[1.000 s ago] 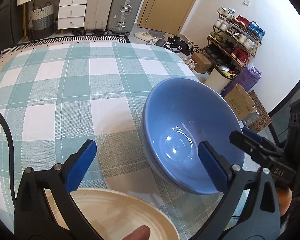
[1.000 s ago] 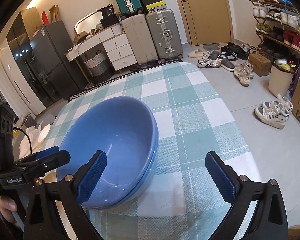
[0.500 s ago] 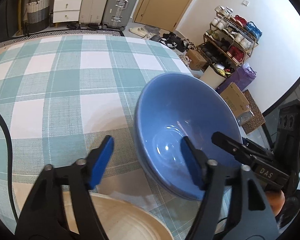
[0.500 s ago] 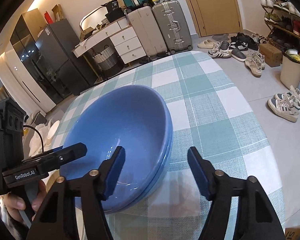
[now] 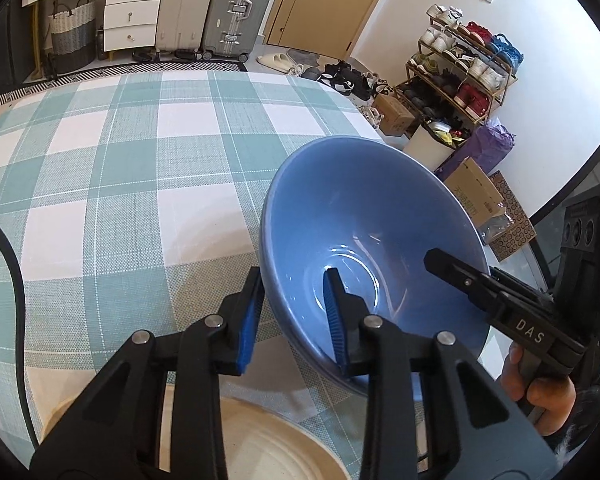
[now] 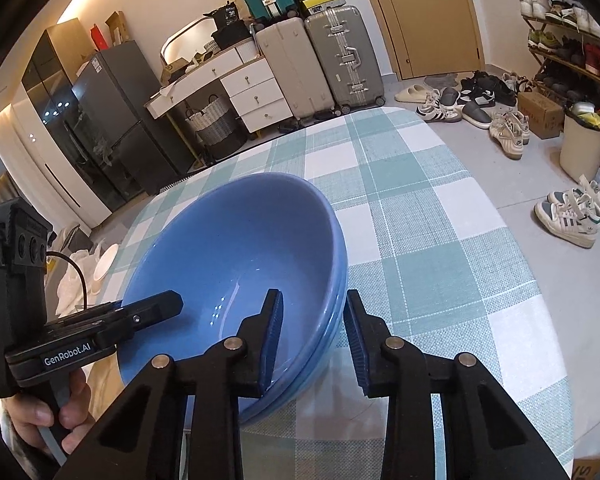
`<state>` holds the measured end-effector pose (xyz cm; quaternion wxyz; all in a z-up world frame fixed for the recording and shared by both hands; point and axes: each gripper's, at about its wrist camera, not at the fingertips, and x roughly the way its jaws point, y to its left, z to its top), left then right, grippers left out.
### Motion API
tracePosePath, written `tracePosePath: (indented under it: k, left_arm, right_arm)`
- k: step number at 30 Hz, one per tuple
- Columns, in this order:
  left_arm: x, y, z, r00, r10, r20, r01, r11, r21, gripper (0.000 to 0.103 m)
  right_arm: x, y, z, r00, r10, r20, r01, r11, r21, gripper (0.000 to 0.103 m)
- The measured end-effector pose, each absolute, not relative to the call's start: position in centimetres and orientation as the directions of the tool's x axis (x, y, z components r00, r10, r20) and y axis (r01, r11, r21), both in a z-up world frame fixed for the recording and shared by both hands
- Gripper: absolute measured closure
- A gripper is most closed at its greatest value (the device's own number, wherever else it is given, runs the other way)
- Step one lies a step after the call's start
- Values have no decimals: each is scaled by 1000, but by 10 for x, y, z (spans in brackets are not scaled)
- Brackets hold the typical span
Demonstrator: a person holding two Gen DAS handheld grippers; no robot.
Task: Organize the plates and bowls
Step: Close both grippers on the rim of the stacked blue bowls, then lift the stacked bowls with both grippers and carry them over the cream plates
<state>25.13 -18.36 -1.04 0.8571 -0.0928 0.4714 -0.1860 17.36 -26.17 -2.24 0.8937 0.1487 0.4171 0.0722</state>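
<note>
A: Where does the stack of glossy blue ceramic bowls (image 5: pixel 364 240) sit, and how does the left gripper (image 5: pixel 294 312) meet it?

B: The stack rests on the table with the teal-and-white checked cloth (image 5: pixel 112 184), near its right edge. The left gripper straddles the near-left rim: one pad outside the wall, one inside. The fingers are narrowed around the rim, but full clamping cannot be confirmed. A cream ridged plate (image 5: pixel 260 452) lies just below this gripper, at the table's near edge.

A: And the right gripper (image 6: pixel 314 336)?

B: It straddles the opposite rim, at the stack's right side, likewise one pad inside and one outside. A small gap shows at the outer pad. Both grippers are equally near. The bowls sit between them, so a lift likely requires both rims gripped evenly.
</note>
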Motion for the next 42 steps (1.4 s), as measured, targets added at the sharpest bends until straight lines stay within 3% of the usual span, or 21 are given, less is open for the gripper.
tracePosePath:
  k: [26,42]
  left_arm:
    - [245,-181,0,522,-375,-766,249,926,-284,77]
    - [202,-166,52,588,-374,-718,260,927,-270,77]
  right_arm:
    - [166,-256,-12,666,238,-707,-21,953,301,71]
    - [139,-241,32,714,243,-657,-63,956,285,71]
